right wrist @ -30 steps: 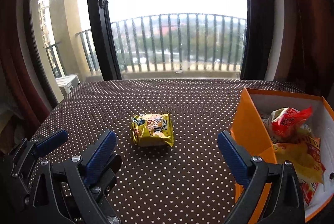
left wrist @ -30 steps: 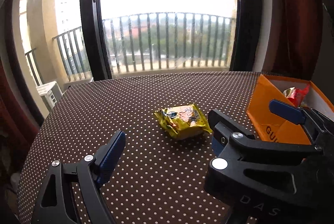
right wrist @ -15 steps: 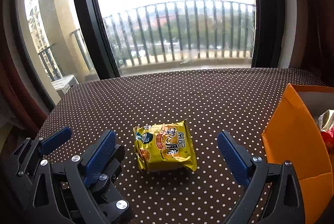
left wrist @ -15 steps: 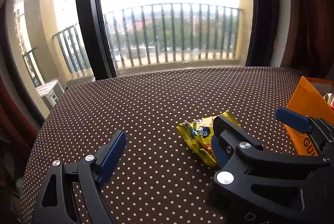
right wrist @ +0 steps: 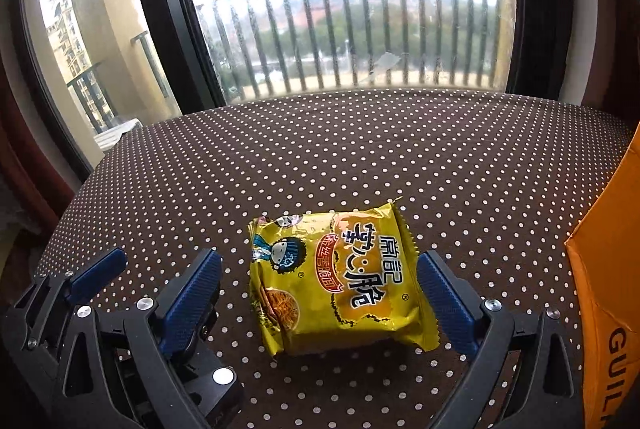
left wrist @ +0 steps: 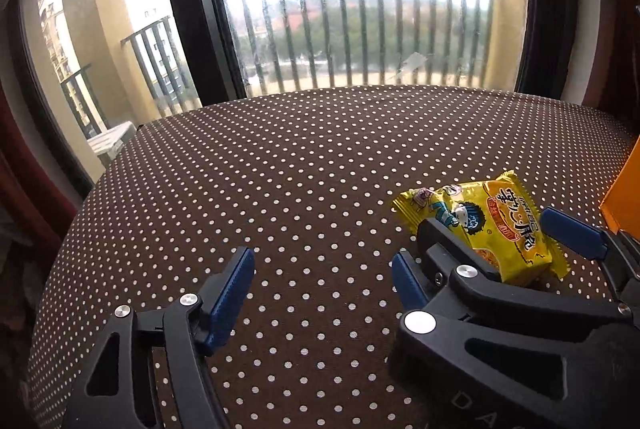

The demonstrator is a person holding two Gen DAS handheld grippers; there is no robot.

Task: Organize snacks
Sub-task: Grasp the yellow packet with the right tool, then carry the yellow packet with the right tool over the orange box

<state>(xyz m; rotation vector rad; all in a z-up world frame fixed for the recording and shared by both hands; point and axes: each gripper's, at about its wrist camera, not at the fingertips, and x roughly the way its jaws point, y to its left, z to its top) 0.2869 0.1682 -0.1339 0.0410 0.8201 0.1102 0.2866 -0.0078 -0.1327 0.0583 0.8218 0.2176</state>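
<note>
A yellow snack packet (right wrist: 336, 277) with a cartoon face and Chinese writing lies flat on the brown dotted tablecloth (right wrist: 360, 149). My right gripper (right wrist: 320, 289) is open, low over the table, with one blue finger on each side of the packet, not touching it. In the left wrist view the packet (left wrist: 484, 229) lies to the right, between the right gripper's fingers (left wrist: 572, 233). My left gripper (left wrist: 320, 281) is open and empty over bare cloth, left of the packet. The left gripper's fingers (right wrist: 100, 269) also show at the left of the right wrist view.
An orange cardboard box (right wrist: 608, 269) stands at the right edge of the table; only its wall shows, and a sliver of it in the left wrist view (left wrist: 628, 193). Behind the table is a large window (right wrist: 340, 9) with balcony railings. The round table edge curves away at left.
Both grippers have moved forward and down toward the table. The right gripper's open fingers now straddle the packet. The box has slid out toward the right edge of both views.
</note>
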